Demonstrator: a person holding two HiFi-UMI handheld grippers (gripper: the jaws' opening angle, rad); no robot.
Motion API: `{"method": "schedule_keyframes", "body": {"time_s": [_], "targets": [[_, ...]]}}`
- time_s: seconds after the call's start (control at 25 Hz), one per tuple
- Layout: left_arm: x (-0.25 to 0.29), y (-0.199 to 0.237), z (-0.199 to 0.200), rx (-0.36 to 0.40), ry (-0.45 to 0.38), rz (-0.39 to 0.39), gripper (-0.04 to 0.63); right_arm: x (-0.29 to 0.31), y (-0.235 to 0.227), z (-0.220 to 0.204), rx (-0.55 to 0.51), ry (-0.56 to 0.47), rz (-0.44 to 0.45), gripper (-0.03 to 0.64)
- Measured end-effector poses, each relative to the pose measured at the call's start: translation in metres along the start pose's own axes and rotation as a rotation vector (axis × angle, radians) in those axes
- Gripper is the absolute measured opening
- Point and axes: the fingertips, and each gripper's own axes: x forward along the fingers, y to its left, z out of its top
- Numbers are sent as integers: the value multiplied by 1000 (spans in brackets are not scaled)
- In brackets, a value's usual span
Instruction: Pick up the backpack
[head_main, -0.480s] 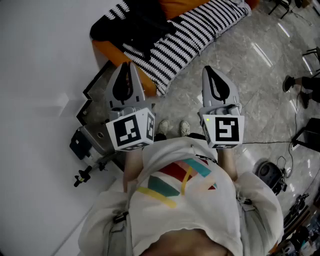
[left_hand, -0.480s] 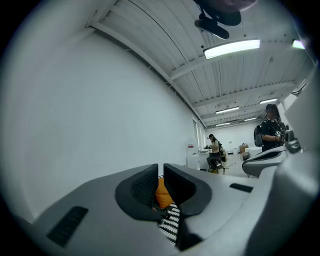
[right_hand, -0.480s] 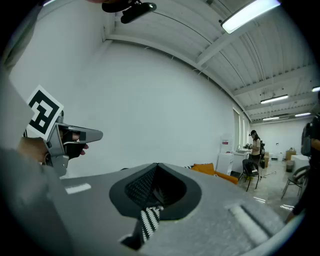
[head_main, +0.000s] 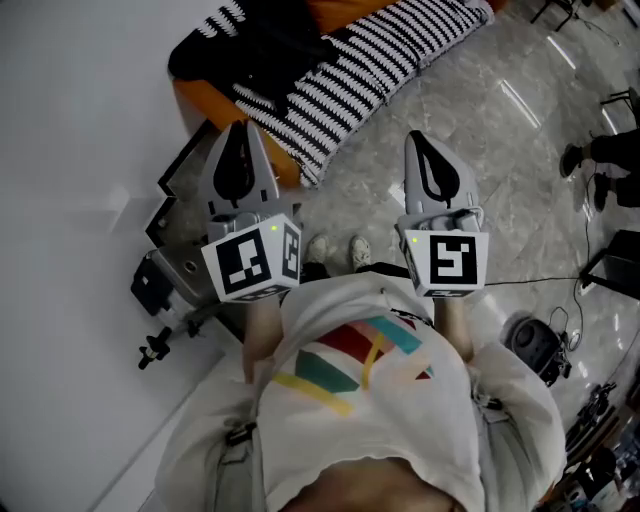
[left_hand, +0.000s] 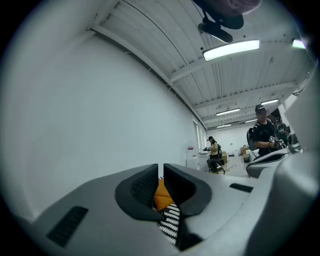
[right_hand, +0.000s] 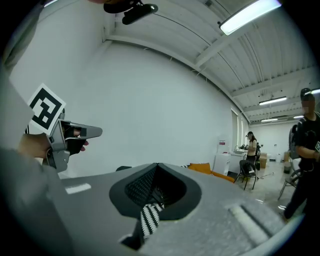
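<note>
The left gripper (head_main: 240, 130) has its fingers (left_hand: 142, 185) clenched, with only a thin slit between them. Nothing is grasped; the orange and striped surfaces seen through the slit lie beyond it. The right gripper (head_main: 418, 140) has its fingers (right_hand: 140, 187) clenched fully together, and they are also empty. Both grippers are held side by side and apart, roughly level, in front of the person's white shirt (head_main: 370, 400). Each gripper carries 1 marker cube (head_main: 250, 262) at its rear.

The floor (head_main: 470, 120) below the grippers is pale polished stone. The person's 2 shoes (head_main: 322, 248) stand on it between the grippers.

The backpack (head_main: 265, 40) is the black mass ahead of the left gripper, well apart from both sets of fingers. It lies on a black-and-white striped cover (head_main: 360, 65) over an orange cushion (head_main: 195, 100) on the floor, next to the white wall (head_main: 70, 150). Its straps and handle cannot be made out.

A grey device (head_main: 175, 275) sits on the floor against the wall, just beside the left gripper.
</note>
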Motion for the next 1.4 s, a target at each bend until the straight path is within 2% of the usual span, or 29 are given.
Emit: {"method": "schedule_keyframes", "body": {"time_s": [0.2,0.4,0.8,1.0,1.4], "targets": [[-5,-26,-5,1,-1,-3,43,-14,-21,-8,28,-7,5,5],[-17,-46,-5,-1,-12,-12,43,-26,-31,-17,9,-8,10,5],[-5,-45,4,-1,-53,10,43,-31,-43,-16,-18,-32,7,5],[12,-50,11,-4,-81,-16,43,-26,-60,-15,-8,-39,-44,5],[77,-59,0,-23,-81,-43,43,20,-95,-17,-36,-34,-68,5]]}}
